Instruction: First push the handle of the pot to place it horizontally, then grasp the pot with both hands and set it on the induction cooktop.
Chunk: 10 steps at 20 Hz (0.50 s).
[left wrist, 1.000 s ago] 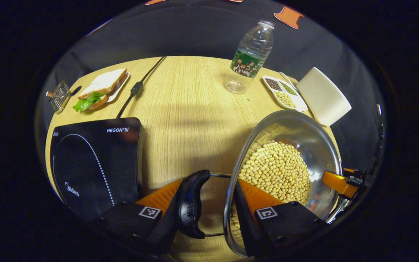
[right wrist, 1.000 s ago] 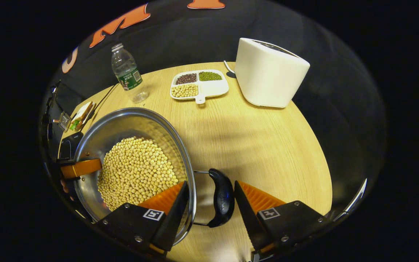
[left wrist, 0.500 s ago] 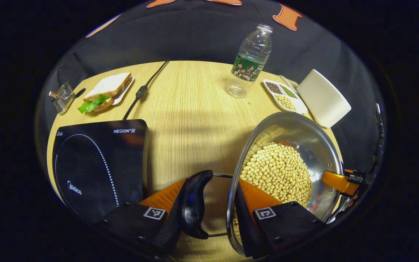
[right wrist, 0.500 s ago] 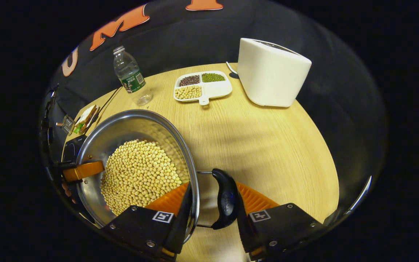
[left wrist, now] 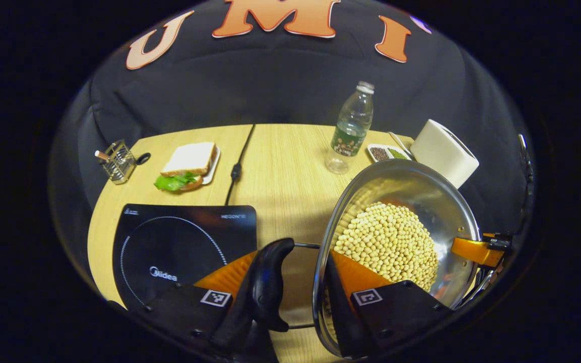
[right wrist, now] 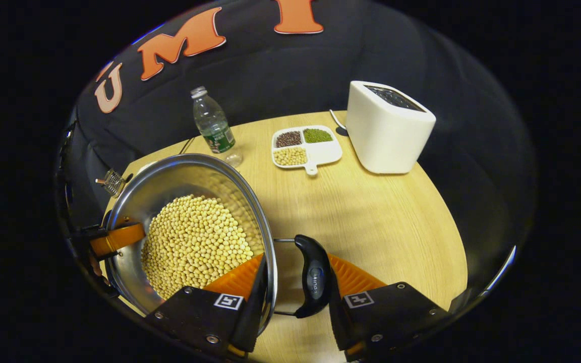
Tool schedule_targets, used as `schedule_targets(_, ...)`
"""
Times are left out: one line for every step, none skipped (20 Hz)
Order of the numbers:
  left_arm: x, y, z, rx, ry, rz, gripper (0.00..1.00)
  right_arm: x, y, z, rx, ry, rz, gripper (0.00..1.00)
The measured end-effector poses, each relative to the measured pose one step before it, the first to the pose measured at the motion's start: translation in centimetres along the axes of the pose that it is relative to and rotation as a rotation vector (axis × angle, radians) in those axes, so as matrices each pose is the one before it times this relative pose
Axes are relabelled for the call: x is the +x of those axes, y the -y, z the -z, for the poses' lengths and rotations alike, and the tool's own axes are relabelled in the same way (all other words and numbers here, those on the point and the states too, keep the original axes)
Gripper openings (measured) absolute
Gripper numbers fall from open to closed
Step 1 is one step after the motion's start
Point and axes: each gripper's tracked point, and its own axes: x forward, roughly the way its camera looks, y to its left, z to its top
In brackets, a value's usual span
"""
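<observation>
The induction cooktop (left wrist: 179, 247), black with a dotted ring, is presented in the left gripper view, lying on the wooden table (left wrist: 280, 171) to the left of the pot (left wrist: 396, 242); a sandwich (left wrist: 187, 164) on a plate, a wire rack (left wrist: 116, 161) and a black cable (left wrist: 237, 166) are seen behind it. The divided dish of beans (right wrist: 305, 146) and the white toaster (right wrist: 389, 126) are laid out in full in the right gripper view, with a water bottle (right wrist: 213, 126) beyond the pot (right wrist: 189, 232).

The pot is a shiny steel vessel, heaped with pale yellow beans (right wrist: 194, 244). It appears lifted clear of the table, though the base is hidden. It is held to the right of the cooktop, not yet over it.

The left gripper (left wrist: 290, 282) is clenched across the pot's rim and one black side handle (left wrist: 268, 282). The right gripper (right wrist: 295, 282) is clamped likewise on the opposite handle (right wrist: 313, 277), one finger inside the rim, the other against the handle.
</observation>
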Motion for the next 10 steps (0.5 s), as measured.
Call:
schedule_targets(-0.716, -0.744, -0.257, -0.01469, 0.00641, -0.00614, 0.73, -0.335, -0.722, -0.737, -0.01753, 0.01321, -0.00865, 0.58)
schedule_targets(-0.646, -0.801, -0.389, -0.03052, 0.00011, -0.00671, 0.73, -0.218, -0.967, -0.756, -0.01377, 0.01053, -0.00970, 0.58)
schedule_targets(-0.635, -0.895, -0.259, -0.03185, -0.00231, -0.00684, 0.73, -0.344, -1.009, -0.603, -0.01364, 0.01208, -0.01074, 0.53)
schedule_targets(-0.814, -0.959, -0.561, -0.02123, 0.00469, -0.00854, 0.73, -0.333, -1.217, -0.853, -0.01902, 0.01609, -0.01416, 0.58)
schedule_targets(-0.857, -0.878, -0.682, -0.01162, 0.01075, -0.01097, 0.73, -0.198, -1.189, -0.743, -0.01546, 0.01003, -0.01334, 0.58)
schedule_targets(-1.162, -1.166, -0.638, -0.00700, 0.01027, -0.01418, 0.73, -0.338, -1.197, -0.379, -0.01233, 0.00862, -0.01514, 0.58)
schedule_targets(-1.218, -1.219, -0.845, -0.00583, 0.00890, -0.01462, 0.73, -0.215, -1.215, -0.655, -0.01046, 0.00453, -0.01651, 0.58)
schedule_targets(-1.213, -0.963, -0.675, -0.00796, 0.00906, -0.01478, 0.73, -0.203, -1.350, -0.608, -0.01271, 0.00717, -0.01761, 0.58)
schedule_targets(-1.198, -1.262, -0.588, -0.01627, 0.00764, -0.01589, 0.72, -0.089, -1.380, -0.595, -0.01535, 0.00517, -0.01646, 0.58)
schedule_targets(-1.164, -1.179, -0.636, -0.00968, 0.00401, -0.01260, 0.73, 0.069, -1.531, -0.528, -0.01604, 0.00700, -0.01626, 0.58)
